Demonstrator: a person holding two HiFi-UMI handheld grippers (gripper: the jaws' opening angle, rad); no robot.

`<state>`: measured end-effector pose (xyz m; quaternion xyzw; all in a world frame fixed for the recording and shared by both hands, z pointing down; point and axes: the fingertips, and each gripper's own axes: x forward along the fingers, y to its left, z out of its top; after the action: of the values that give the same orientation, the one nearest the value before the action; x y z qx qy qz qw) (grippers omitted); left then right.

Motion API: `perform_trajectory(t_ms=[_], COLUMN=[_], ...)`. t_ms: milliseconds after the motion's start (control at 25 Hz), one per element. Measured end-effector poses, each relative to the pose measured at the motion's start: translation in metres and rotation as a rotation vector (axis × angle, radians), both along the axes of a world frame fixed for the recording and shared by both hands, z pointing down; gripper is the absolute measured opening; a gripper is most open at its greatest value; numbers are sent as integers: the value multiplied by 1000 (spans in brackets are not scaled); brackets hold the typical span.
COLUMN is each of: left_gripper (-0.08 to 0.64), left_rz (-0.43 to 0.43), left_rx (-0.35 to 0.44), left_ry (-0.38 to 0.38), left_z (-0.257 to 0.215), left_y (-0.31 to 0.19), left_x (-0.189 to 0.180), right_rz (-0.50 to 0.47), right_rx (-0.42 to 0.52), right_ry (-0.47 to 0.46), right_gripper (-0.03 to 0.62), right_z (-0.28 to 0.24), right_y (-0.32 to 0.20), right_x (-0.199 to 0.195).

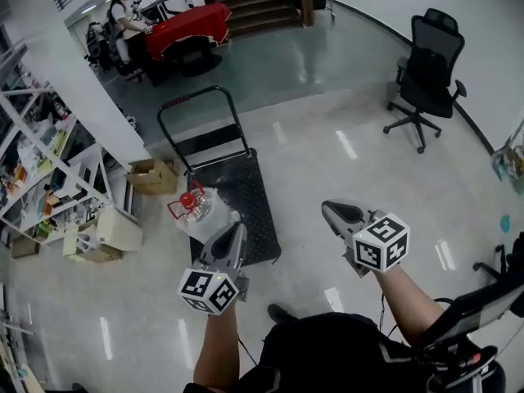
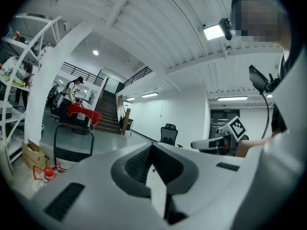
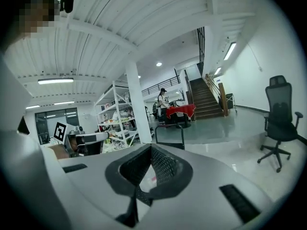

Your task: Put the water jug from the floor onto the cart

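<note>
Head view, steeply down: water jug [image 1: 203, 213], clear with a red cap and carry handle, upright at the left edge of the cart [image 1: 250, 188], apparently on the black deck rather than on the floor [image 1: 327, 137]; hard to tell whether seated fully or overhanging that edge; reads as a task all but finished, the lift seemingly done and, at most, a nudge toward the middle of the deck left to do.

Left claw [image 1: 232, 232] clenched on nothing, its tip just over the jug's near side as seen from above, contact not discernible; right claw [image 1: 332, 210] likewise clamped together and empty, well apart from the jug, above bare floor to the right of the cart; same story in the left gripper view and the right gripper view, jaws pressed together with only open room beyond them.

Both forearms stretched forward from the body, roughly parallel, marker cubes sitting at the wrists; left claw held about level, right one tipped slightly downward; neither reaching for the jug, a pose in keeping with a job judged complete.
</note>
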<state>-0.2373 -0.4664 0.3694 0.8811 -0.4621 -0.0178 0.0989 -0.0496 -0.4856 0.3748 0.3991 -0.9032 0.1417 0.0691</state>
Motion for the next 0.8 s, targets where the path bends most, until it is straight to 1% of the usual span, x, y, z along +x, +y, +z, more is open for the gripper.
perform_trajectory(t_ms=[160,320,400,480,600,720,800], left_gripper=[-2,0,0,-1,0,0,0], left_rz=[12,2,0,4,12,6,11], left_rx=[-4,-24,-31,-34,-28,-25,-11], left_ry=[13,-14,-32,-58,-86,-91,-84], left_z=[-18,-17,-19,-27,-36,-37,-39], left_y=[41,94,116,138,168,191,211], left_x=[78,156,188,202,206,207,209], right_rz=[12,-5,-3,-8,-13,-12,-15], right_rx=[-1,12,4,-3,19,31,43], right_ry=[-5,-20,-38,-62,-69,-110,-110], right_gripper=[3,3,3,3,3,3,3], right_z=[-6,-3,0,-4,-16,-24,-27], right_y=[47,92,106,120,139,161,181], right_x=[79,154,183,193,194,194,190])
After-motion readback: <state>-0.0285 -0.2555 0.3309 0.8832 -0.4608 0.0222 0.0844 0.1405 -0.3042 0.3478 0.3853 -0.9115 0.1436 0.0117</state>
